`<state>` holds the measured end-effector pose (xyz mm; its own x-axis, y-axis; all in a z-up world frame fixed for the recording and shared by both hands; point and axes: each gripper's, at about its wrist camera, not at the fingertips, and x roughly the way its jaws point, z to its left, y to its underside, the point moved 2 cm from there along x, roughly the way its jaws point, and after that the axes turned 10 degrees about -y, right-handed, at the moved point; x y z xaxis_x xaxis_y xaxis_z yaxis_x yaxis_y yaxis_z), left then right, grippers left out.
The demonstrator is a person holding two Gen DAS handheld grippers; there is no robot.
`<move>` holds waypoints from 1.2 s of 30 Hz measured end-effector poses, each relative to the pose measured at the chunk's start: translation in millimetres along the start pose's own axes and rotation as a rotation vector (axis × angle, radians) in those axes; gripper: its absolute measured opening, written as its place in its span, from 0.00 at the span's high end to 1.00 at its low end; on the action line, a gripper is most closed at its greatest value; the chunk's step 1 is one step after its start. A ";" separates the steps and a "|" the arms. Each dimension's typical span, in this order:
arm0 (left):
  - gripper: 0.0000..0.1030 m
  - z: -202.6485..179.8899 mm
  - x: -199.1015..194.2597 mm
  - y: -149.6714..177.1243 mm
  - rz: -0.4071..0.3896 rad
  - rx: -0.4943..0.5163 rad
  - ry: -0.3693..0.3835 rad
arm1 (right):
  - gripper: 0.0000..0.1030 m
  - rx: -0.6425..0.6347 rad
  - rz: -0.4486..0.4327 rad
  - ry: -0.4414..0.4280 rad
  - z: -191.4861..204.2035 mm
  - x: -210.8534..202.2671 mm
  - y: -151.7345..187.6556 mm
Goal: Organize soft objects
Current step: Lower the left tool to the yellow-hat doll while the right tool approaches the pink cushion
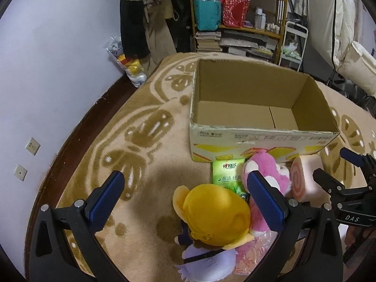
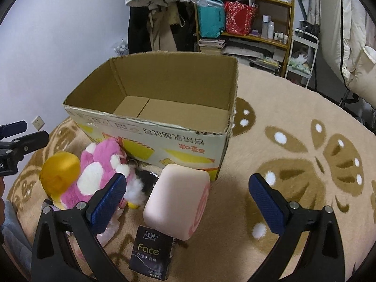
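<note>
An open, empty cardboard box (image 1: 258,89) stands on the patterned rug; it also shows in the right wrist view (image 2: 164,87). In front of it lie soft things: a yellow-headed plush doll (image 1: 213,213), a pink and white plush (image 1: 268,176), a pink roll-shaped cushion (image 1: 305,176), and a green tissue pack (image 1: 228,176). In the right wrist view the pink cushion (image 2: 178,199), pink plush (image 2: 98,166), yellow doll (image 2: 60,174) and a dark "Face" tissue pack (image 2: 151,251) show. My left gripper (image 1: 185,195) is open above the yellow doll. My right gripper (image 2: 188,197) is open above the cushion.
A wooden shelf (image 1: 239,11) with bags, books and bottles stands behind the rug, with hanging clothes (image 1: 145,14) to its left. A white cart (image 2: 303,54) and white bedding (image 2: 352,35) are at the right. A wall (image 1: 47,58) runs along the left.
</note>
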<state>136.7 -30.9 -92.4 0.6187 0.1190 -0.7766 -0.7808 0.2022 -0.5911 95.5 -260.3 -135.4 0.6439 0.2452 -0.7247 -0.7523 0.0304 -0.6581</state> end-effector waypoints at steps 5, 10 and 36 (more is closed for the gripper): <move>0.00 -7.2 10.8 6.2 0.036 0.022 0.001 | 0.00 -0.008 0.020 -0.005 0.6 6.7 1.8; 0.00 -8.8 21.0 13.2 0.077 0.023 0.005 | 0.00 -0.003 0.034 -0.020 -0.8 12.7 5.3; 0.00 -28.2 56.6 34.5 0.237 0.068 0.056 | 0.01 0.017 0.145 -0.034 -11.1 42.0 21.8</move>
<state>142.4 -44.6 -162.9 0.4114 0.1171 -0.9039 -0.8949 0.2400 -0.3762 107.7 -260.1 -182.4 0.5233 0.2803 -0.8047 -0.8396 0.0084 -0.5431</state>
